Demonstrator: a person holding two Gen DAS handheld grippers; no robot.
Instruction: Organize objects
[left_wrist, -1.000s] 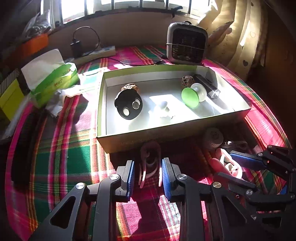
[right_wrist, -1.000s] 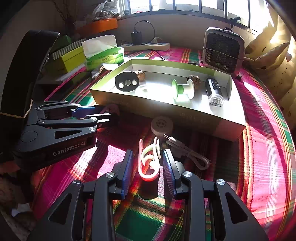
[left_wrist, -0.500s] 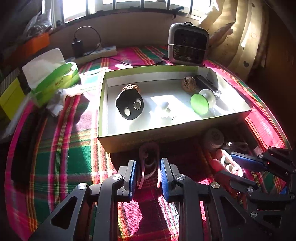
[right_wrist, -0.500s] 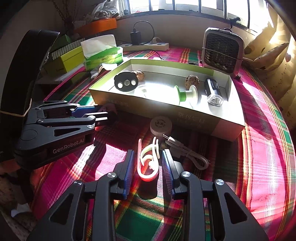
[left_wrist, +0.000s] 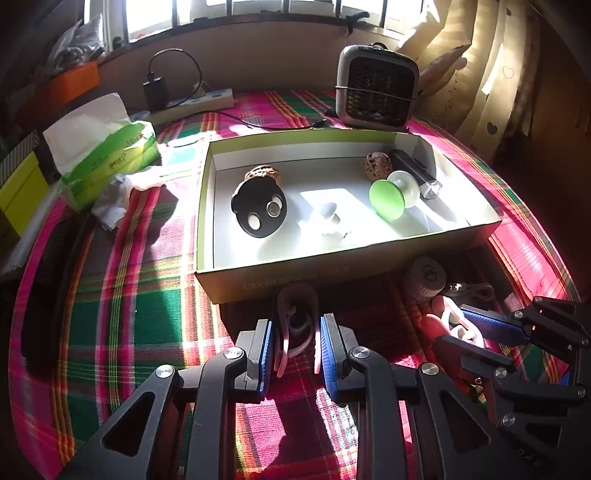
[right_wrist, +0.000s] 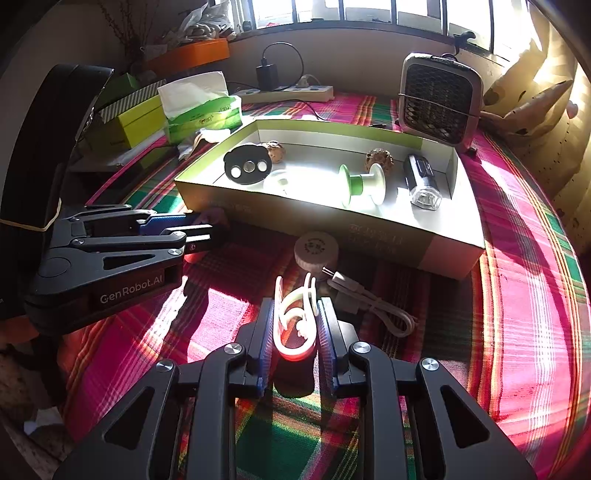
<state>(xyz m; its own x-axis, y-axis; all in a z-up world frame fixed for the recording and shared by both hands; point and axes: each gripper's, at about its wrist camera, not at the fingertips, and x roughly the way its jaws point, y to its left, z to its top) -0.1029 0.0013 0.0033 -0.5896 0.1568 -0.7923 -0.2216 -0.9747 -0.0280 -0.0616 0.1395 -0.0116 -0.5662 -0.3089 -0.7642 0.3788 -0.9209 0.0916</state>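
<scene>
Sunlight from the barred window falls across the plaid cloth (left_wrist: 140, 317) that covers my counter, with a small grey heater (left_wrist: 376, 90) at the far edge, a power strip (right_wrist: 291, 92) by the wall and a green tissue pack (left_wrist: 107, 158) off to the left. In the middle sits the shallow open box (left_wrist: 266, 286), and inside it lie a black round case (left_wrist: 260, 208), two walnuts, a green spool (left_wrist: 391, 195), a small white piece in the glare that I cannot make out, and a dark flashlight (right_wrist: 421, 181) along the right side. My left tool (left_wrist: 295, 345) is low over the cloth just in front of the box's near wall, its blue pads (left_wrist: 265, 354) narrowed around a pink ear hook (left_wrist: 295, 325); the pads sit just beside the hook's arms and I cannot tell whether they are pressing it. My right tool (right_wrist: 295, 332) is nearly closed on a white ear hook (right_wrist: 295, 317), and the pads (right_wrist: 266, 339) touch its sides, though I cannot tell if it is off the cloth. Just beyond that hook lie a round white cap (right_wrist: 317, 249) and a short beige cable (right_wrist: 369, 299), both outside the box near its front wall. Both tools lie close together, the left one's fingers reaching to the box's near left corner in the right view.
</scene>
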